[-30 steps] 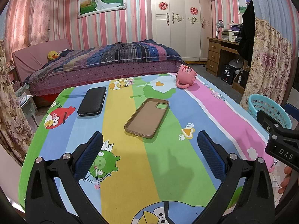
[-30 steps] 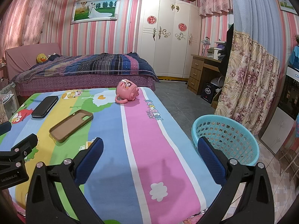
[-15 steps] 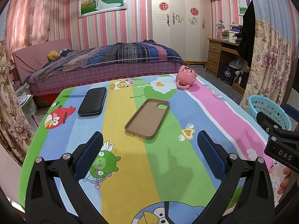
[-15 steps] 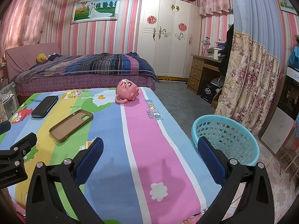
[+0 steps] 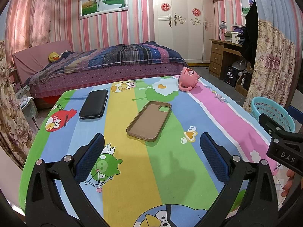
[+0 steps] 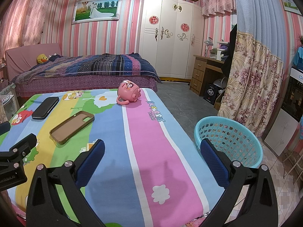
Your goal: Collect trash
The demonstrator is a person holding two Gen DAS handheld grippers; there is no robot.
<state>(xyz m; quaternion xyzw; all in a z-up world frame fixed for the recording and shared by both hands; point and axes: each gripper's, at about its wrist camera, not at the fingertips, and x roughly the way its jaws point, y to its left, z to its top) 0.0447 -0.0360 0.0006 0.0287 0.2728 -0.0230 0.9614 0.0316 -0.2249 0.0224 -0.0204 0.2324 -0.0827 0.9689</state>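
Both jaws are wide open and hold nothing, ready to pick up. Your left gripper (image 5: 151, 151) faces the phone case (image 5: 149, 120) on the worktop (image 5: 170, 170); your right gripper (image 6: 151, 153) sits near the blue basket (image 6: 230, 141).

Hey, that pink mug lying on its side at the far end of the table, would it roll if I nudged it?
The pink mug lies on its side, so its rounded body might rock. Its handle rests on the tablecloth, which probably blocks a full roll. It looks rigid, possibly plastic, and sits close to the table's far edge, so a hard push could send it off.
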